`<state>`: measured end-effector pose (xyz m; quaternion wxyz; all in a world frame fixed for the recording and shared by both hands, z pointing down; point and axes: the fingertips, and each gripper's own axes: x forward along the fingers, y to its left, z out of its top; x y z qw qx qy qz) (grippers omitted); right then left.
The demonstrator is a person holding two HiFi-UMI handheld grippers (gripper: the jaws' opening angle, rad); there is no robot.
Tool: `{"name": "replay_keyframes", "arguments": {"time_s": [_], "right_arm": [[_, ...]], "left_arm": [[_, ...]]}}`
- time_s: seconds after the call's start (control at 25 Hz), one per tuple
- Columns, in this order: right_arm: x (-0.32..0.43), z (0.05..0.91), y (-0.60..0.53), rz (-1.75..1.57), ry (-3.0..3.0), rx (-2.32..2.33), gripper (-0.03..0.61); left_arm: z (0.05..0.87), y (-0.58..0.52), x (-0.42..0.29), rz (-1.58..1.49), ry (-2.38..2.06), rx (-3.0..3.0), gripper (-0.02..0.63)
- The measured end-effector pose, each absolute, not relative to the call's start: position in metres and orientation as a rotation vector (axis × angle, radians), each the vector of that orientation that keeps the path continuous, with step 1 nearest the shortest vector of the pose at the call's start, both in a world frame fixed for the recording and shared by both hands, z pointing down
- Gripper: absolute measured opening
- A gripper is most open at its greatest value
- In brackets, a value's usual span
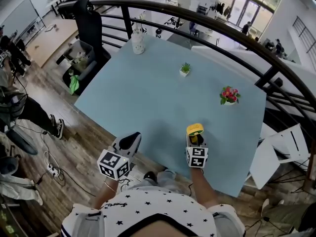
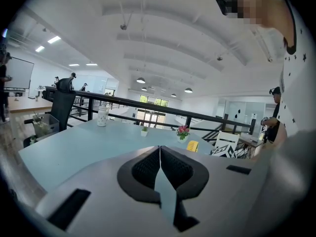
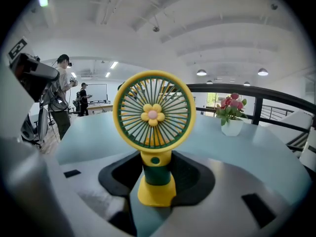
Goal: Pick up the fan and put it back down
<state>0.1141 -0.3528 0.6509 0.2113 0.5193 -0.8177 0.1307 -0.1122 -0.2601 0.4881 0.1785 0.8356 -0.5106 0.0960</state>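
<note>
While sweeping in from the left, first up the left gripper (image 1: 132,138): dark ribbed pads (image 2: 143,169) shut flat against each other, nothing caught between, tips poised at the near edge of the pale blue rectangular tabletop (image 1: 148,102), angled slightly down across it. Up at the far left corner, a white bottle-shaped vase (image 1: 138,41), upright, just in front of the curved black metal railing (image 1: 207,21). Further right, toward the middle, a small green plant in a white pot (image 1: 185,69), well apart from everything else.

Now to the action: right gripper (image 1: 196,143) clamped on the little yellow-and-green handheld fan (image 1: 194,130), black pads (image 3: 190,176) pressing either side of the dark green stem, round yellow cage with its flower-shaped hub upright above the jaws, yellow base flaring out below them. Fan over the near right part of the table, close to the edge. Base resting on the surface or just above it? Cannot tell.

Beyond and to the right, pink flowers in a white pot (image 1: 229,96), near the fan but clear of it. Off the table's right edge, a white chair (image 1: 281,154).
</note>
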Motion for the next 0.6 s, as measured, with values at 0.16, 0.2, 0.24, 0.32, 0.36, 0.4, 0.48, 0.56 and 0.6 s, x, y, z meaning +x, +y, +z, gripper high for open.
{"name": "replay_keyframes", "arguments": {"time_s": [0.16,0.2,0.24,0.32,0.36,0.4,0.48,0.56,0.6], "right_arm": [[0.114,0.651,-0.353,0.369,-2.264,1.470,0.175],[0.114,0.652,-0.353,0.371,-2.259,1.471,0.176],[0.114,0.653,-0.353,0.374,-2.252,1.466,0.176],[0.114,0.657,-0.353,0.389,-2.241,1.446,0.176],[0.114,0.658,-0.352,0.398,-2.238,1.438,0.179],[0.114,0.659,-0.351,0.403,-2.237,1.435,0.191],[0.114,0.658,-0.349,0.409,-2.235,1.438,0.225],[0.114,0.656,-0.345,0.421,-2.237,1.447,0.248],[0.114,0.655,-0.344,0.429,-2.238,1.453,0.253]], "left_arm": [[0.488,-0.257,-0.115,0.275,-1.441,2.364,0.029],[0.488,-0.257,-0.116,0.275,-1.441,2.364,0.029],[0.488,-0.256,-0.117,0.276,-1.442,2.364,0.029],[0.489,-0.255,-0.118,0.275,-1.444,2.362,0.029],[0.489,-0.254,-0.118,0.274,-1.445,2.362,0.029],[0.489,-0.252,-0.119,0.274,-1.446,2.362,0.029],[0.489,-0.250,-0.118,0.273,-1.445,2.365,0.029],[0.489,-0.248,-0.118,0.271,-1.440,2.368,0.029],[0.488,-0.248,-0.118,0.269,-1.437,2.371,0.029]]}}
